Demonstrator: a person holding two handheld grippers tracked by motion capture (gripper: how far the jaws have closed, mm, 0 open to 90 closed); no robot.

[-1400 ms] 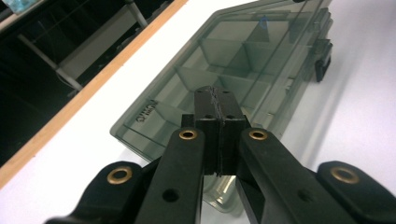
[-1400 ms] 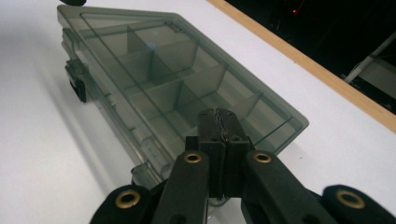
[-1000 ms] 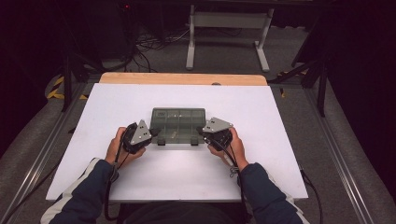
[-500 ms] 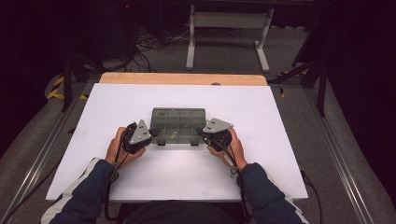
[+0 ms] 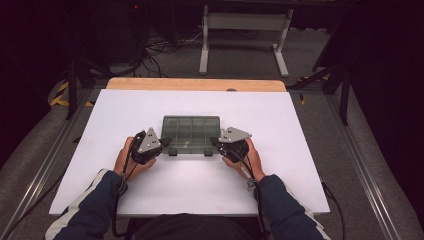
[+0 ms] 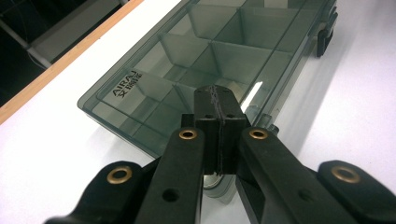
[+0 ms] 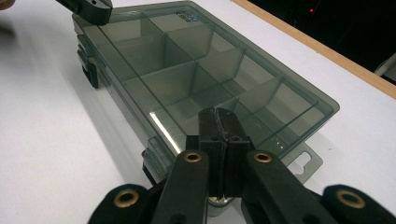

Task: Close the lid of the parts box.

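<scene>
Both hands low on the white table (image 5: 300, 130), one at each near corner of the smoky compartment box (image 5: 191, 131), lid down, latches (image 5: 172, 151) on the near edge. Left gripper (image 6: 217, 100) clamped fully shut on nothing, tip parked over the lid's corner — right gripper (image 7: 218, 122) likewise closed and empty at the opposite corner. Symmetrical, braced stance, probably to steady the box from both ends before working those front latches. Box lying square mid-table, just ahead of both hands. Compartments apparently bare through the tinted lid.
</scene>
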